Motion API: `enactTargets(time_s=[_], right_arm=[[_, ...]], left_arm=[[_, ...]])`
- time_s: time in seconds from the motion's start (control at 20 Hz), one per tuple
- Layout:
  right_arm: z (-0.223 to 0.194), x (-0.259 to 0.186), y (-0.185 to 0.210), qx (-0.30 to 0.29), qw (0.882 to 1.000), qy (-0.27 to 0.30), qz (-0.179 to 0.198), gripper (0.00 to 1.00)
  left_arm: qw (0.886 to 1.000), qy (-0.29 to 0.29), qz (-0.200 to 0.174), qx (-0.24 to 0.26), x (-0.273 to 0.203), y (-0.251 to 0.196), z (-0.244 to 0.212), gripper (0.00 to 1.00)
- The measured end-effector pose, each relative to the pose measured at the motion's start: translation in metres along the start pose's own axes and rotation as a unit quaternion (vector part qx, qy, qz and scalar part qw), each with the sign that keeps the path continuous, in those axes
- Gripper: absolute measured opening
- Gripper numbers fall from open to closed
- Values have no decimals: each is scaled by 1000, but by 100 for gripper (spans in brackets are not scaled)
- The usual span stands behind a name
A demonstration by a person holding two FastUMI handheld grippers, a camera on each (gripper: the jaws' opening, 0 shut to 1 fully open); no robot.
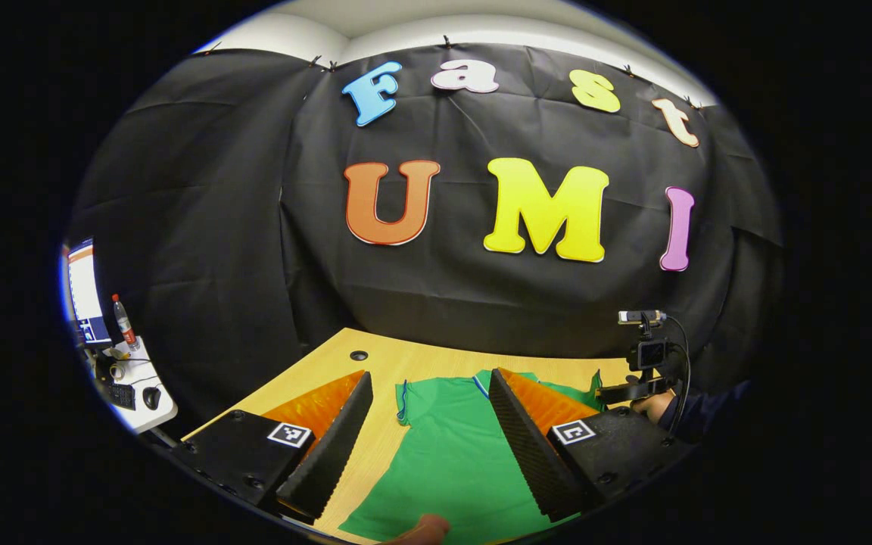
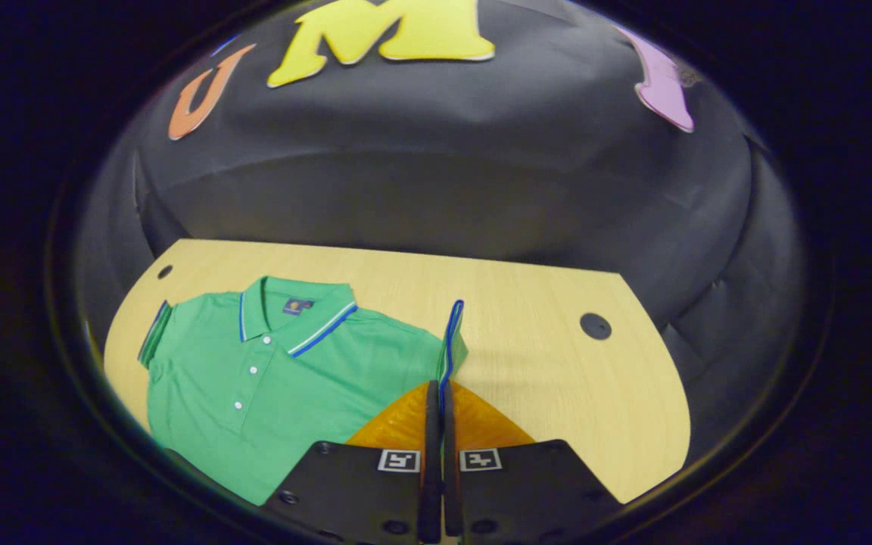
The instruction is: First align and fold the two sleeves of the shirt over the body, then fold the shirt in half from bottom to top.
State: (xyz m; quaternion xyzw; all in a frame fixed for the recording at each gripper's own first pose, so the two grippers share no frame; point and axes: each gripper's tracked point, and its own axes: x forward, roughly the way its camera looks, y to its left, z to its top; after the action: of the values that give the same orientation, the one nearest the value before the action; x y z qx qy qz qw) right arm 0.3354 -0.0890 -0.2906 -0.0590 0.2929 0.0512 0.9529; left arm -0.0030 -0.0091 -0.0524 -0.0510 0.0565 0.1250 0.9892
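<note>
In the left gripper view, the left gripper hung over the wooden table with its jaws spread wide. The green shirt lay flat on the table in the lower middle of the frame, filling the gap between the two fingers without either finger pressing on it. One sleeve, edged in blue, sat just left of centre, between the fingers and nearer the left one. A fingertip of the person's hand showed at the bottom edge, over the green cloth. At the right of the frame, farther off, the right gripper showed beside a hand in a dark sleeve. At the left edge stood a side desk with a bottle and a monitor.

In the right gripper view, the right gripper had its jaws drawn together on the blue-trimmed cuff of the other sleeve, which rose upright out of the fingertips at the centre of the frame. The body of the shirt spread to the left of the fingers, collar toward the upper left, buttons down the front. Bare table lay to the right, with a round dark hole in it.
</note>
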Motion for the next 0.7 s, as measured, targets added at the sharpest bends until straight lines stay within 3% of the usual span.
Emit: enactTargets(time_s=[0.05, 0.2, 0.7], right_arm=[[1, -1, 8, -19, 1000, -2, 8, 5], [2, -3, 28, -47, 998, -4, 28, 1], [-11, -5, 112, -52, 993, -2, 106, 4]], left_arm=[[1000, 3, 3, -3, 1, 5, -2, 99], [1000, 13, 14, -13, 0, 15, -9, 99], [999, 15, 37, -19, 0, 33, -12, 99]])
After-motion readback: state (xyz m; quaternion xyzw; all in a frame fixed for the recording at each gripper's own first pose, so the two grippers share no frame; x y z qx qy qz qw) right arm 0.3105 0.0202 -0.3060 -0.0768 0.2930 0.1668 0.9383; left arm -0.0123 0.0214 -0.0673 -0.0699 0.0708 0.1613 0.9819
